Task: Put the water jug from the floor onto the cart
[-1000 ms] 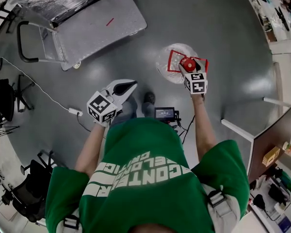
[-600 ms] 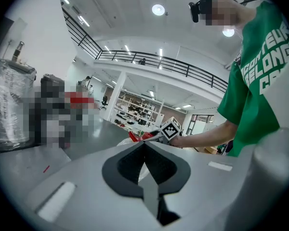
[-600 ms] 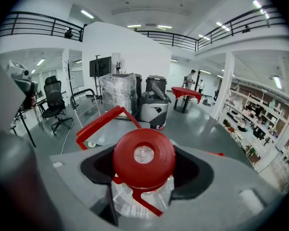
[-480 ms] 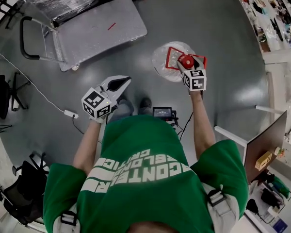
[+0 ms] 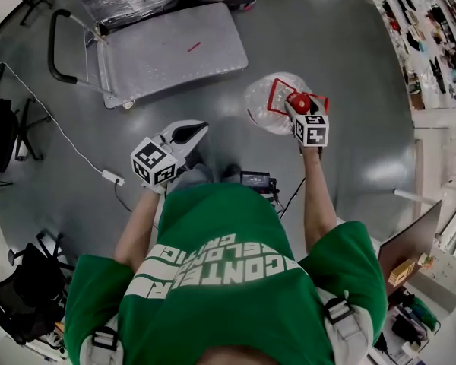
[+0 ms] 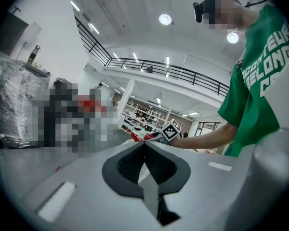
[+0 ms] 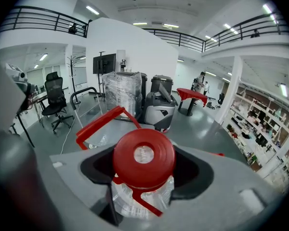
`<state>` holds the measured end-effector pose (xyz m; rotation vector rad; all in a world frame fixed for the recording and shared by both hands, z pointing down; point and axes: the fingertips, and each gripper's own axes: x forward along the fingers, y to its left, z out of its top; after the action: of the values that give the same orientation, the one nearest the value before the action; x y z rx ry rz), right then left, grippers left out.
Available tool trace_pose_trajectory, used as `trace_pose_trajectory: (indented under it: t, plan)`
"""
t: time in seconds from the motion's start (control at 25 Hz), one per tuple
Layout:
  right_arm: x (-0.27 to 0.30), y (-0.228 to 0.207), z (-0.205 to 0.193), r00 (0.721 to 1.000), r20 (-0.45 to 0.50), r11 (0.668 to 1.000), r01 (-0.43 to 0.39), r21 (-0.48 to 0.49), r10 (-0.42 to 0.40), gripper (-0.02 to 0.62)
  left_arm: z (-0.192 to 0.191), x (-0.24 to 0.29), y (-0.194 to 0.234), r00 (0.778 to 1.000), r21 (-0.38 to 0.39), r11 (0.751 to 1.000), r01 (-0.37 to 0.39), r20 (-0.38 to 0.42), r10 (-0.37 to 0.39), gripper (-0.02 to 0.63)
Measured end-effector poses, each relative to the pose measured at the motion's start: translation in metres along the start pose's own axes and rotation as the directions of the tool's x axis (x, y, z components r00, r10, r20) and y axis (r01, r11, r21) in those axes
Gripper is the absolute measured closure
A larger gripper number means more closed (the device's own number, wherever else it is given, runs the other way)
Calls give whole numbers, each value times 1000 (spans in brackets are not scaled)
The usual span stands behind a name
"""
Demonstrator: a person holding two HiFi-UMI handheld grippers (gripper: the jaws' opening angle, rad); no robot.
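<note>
Drawn slightly nearer the cart (image 5: 167, 48): jug (image 5: 260, 103) clenched at its neck by right hand-held gripper (image 5: 299, 107); left hand-held gripper (image 5: 191, 132) closed, empty. Placing still ahead.

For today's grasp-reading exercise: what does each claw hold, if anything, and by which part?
The right claw holds the water jug at its neck, just under the red cap. The left claw is shut and empty.

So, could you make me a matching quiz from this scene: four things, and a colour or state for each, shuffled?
1 jug
2 cart
3 left tool
4 right tool

a shut, holding nothing
b shut on the jug's neck
c grey, black handle
d clear, red cap

Pairs: 1-d, 2-c, 3-a, 4-b.
</note>
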<state>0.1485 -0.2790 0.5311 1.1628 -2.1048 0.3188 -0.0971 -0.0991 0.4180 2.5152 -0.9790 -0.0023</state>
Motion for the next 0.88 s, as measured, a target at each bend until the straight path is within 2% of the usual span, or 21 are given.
trace_pose_trajectory:
  t: [0.4, 0.64, 0.88]
  plan:
    - [42, 49, 54, 998, 13, 997, -54, -54, 55, 293, 14, -38, 46, 998, -13, 999, -53, 23, 53, 591]
    - [74, 70, 80, 993, 15, 989, -118, -91, 120, 293, 19, -38, 68, 996, -23, 996, -82, 26, 82, 591]
    - [114, 83, 100, 982, 0, 973, -190, -134, 191, 293, 30, -34, 97, 988, -25, 988, -151, 29, 151, 591]
